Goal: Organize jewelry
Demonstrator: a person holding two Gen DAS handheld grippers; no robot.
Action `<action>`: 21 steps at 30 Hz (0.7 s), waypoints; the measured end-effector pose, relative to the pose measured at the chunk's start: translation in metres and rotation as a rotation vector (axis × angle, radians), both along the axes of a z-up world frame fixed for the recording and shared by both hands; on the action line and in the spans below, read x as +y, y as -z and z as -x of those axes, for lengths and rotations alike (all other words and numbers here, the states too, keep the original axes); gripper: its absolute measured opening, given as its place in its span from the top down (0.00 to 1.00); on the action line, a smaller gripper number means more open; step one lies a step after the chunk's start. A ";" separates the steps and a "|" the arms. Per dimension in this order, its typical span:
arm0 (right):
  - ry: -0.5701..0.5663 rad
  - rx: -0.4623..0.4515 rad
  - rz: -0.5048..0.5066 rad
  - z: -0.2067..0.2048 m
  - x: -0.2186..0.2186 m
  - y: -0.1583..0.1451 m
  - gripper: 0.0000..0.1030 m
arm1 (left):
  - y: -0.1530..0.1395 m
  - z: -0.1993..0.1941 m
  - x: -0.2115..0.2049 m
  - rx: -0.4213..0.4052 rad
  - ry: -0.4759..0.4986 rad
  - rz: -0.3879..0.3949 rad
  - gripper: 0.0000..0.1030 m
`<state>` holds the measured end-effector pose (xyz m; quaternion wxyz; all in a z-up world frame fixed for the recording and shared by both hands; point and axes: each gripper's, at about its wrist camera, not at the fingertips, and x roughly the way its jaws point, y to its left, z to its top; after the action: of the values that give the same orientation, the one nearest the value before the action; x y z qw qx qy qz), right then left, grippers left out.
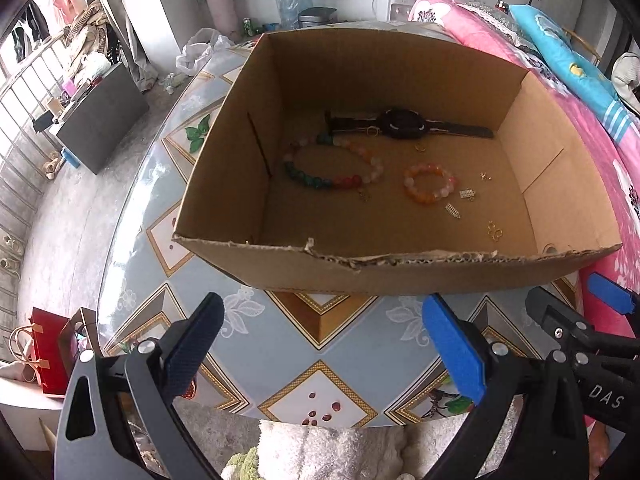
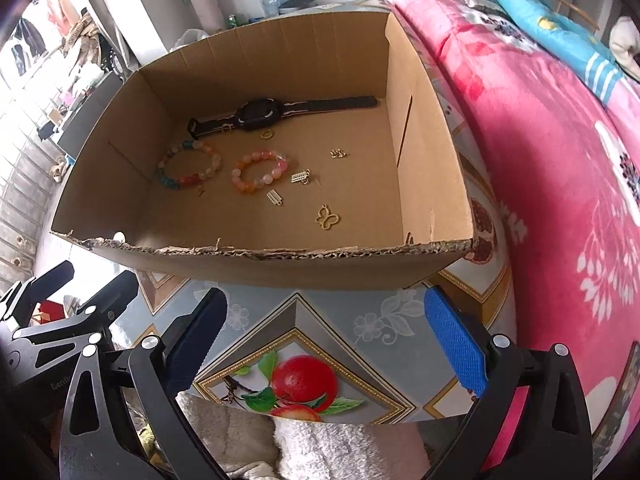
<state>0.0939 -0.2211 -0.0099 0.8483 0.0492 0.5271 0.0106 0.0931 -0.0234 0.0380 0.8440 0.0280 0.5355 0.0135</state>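
With both grippers spread wide and empty, clear the box (image 2: pixel 256 258) rim, then descend on the butterfly charm (image 2: pixel 327 217) at 12 o'clock from your right gripper (image 2: pixel 322 344), left gripper (image 1: pixel 320 344) idle.

The cardboard box (image 1: pixel 400 272) stood open at the top, its torn near wall between both grippers and the jewelry. Inside, the right half of the floor lay mostly bare; the watch (image 2: pixel 256 114) lay along the far wall. The pink bed (image 2: pixel 560 160) crowded the desk (image 2: pixel 320 320) on the right.
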 end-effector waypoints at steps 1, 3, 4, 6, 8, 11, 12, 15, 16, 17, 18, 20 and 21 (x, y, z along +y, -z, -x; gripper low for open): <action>0.000 0.001 0.001 0.000 0.000 0.000 0.08 | 0.000 0.000 0.000 0.001 0.000 0.000 0.06; 0.001 0.000 0.002 0.000 0.000 0.000 0.08 | 0.001 -0.001 0.001 0.002 -0.001 0.001 0.06; 0.001 -0.001 0.003 -0.001 0.000 0.000 0.08 | 0.001 -0.001 0.001 0.002 -0.001 0.001 0.06; 0.002 -0.005 0.005 -0.001 0.001 -0.001 0.08 | 0.001 -0.001 0.001 0.003 -0.003 0.002 0.06; 0.004 -0.007 0.009 -0.001 0.001 -0.001 0.08 | 0.001 -0.001 0.001 0.002 -0.004 0.003 0.06; 0.009 -0.010 0.014 0.000 0.001 -0.002 0.08 | 0.001 -0.001 0.002 0.002 -0.004 0.004 0.06; 0.011 -0.008 0.015 0.000 0.001 -0.002 0.08 | 0.001 -0.002 0.002 0.002 -0.005 0.004 0.06; 0.018 -0.004 0.020 -0.001 0.001 -0.002 0.08 | 0.001 -0.002 0.001 0.003 -0.008 0.001 0.06; 0.020 -0.004 0.023 -0.001 0.002 -0.002 0.08 | 0.002 -0.002 0.002 0.005 -0.009 0.001 0.06; 0.020 -0.005 0.027 -0.001 0.002 -0.002 0.08 | 0.002 -0.002 0.002 0.006 -0.009 0.003 0.06; 0.020 -0.008 0.032 -0.001 0.003 -0.002 0.08 | 0.002 -0.003 0.003 0.007 -0.009 0.004 0.06; 0.021 -0.011 0.035 -0.001 0.003 -0.003 0.08 | 0.001 -0.003 0.003 0.005 -0.010 0.005 0.06; 0.021 -0.011 0.035 -0.001 0.003 -0.003 0.08 | 0.001 -0.003 0.003 0.004 -0.010 0.004 0.06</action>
<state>0.0953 -0.2184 -0.0067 0.8520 0.0400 0.5219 -0.0074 0.0962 -0.0204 0.0368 0.8428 0.0235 0.5375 0.0165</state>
